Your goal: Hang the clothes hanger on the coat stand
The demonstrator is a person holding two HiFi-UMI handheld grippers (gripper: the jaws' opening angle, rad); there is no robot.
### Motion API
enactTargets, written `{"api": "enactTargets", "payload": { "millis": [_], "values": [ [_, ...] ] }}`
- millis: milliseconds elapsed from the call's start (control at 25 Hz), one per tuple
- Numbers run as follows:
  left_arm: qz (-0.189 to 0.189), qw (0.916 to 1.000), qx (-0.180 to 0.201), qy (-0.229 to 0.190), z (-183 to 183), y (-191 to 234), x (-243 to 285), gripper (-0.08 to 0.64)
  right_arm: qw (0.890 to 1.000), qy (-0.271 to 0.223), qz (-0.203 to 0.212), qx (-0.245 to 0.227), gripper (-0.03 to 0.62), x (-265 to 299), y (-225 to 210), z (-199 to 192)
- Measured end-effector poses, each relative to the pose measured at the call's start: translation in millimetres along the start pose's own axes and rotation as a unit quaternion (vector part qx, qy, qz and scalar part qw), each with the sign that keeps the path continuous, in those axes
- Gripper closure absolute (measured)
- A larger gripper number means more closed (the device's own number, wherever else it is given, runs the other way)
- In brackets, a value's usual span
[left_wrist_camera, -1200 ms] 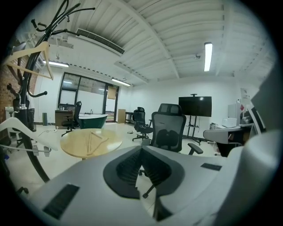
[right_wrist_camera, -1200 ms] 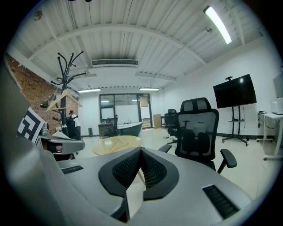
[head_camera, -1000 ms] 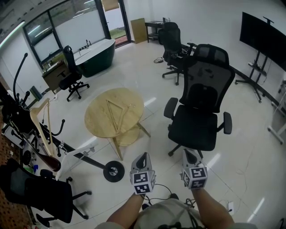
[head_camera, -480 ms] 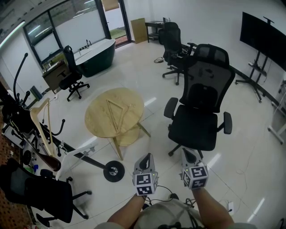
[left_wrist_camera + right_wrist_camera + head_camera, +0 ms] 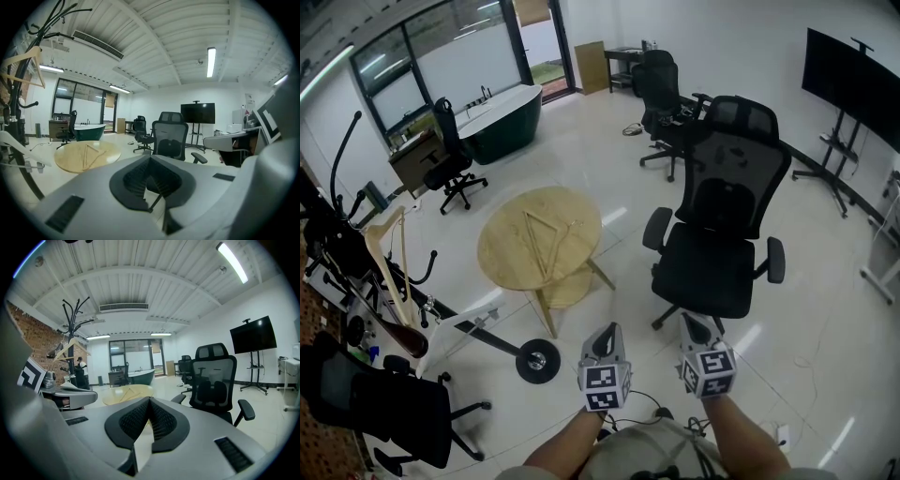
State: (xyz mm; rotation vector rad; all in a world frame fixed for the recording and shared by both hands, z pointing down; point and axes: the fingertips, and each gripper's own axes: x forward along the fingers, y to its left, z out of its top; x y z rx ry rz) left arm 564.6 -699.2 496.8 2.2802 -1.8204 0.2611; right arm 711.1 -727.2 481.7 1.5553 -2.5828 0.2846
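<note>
A wooden clothes hanger (image 5: 546,236) lies flat on the round wooden table (image 5: 506,258), ahead and to the left of me; the left gripper view also shows this hanger (image 5: 89,153). The black coat stand (image 5: 336,164) rises at the far left, and another wooden hanger (image 5: 386,251) hangs on it. Both grippers are low in the head view, close to my body and far from the table. My left gripper (image 5: 602,337) is shut and holds nothing. My right gripper (image 5: 693,325) is also shut and empty. In their own views the left gripper (image 5: 150,158) and the right gripper (image 5: 149,401) have their pads closed together.
A black office chair (image 5: 722,220) stands just ahead on the right. Another black chair (image 5: 366,403) and a white frame with a wheel (image 5: 536,360) sit at the lower left. More chairs, a dark tub (image 5: 499,120) and a screen on a stand (image 5: 851,75) line the back.
</note>
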Motion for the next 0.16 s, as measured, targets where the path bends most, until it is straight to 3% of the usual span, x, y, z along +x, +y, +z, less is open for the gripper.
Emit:
{"api": "enactTargets", "payload": {
  "millis": [160],
  "values": [
    [0.0,1.0,0.001,0.001,-2.5,-3.2,-4.4,0.552,1.0,0.001,-0.003,0.002,0.583,-5.9,-1.0,-2.3]
  ]
}}
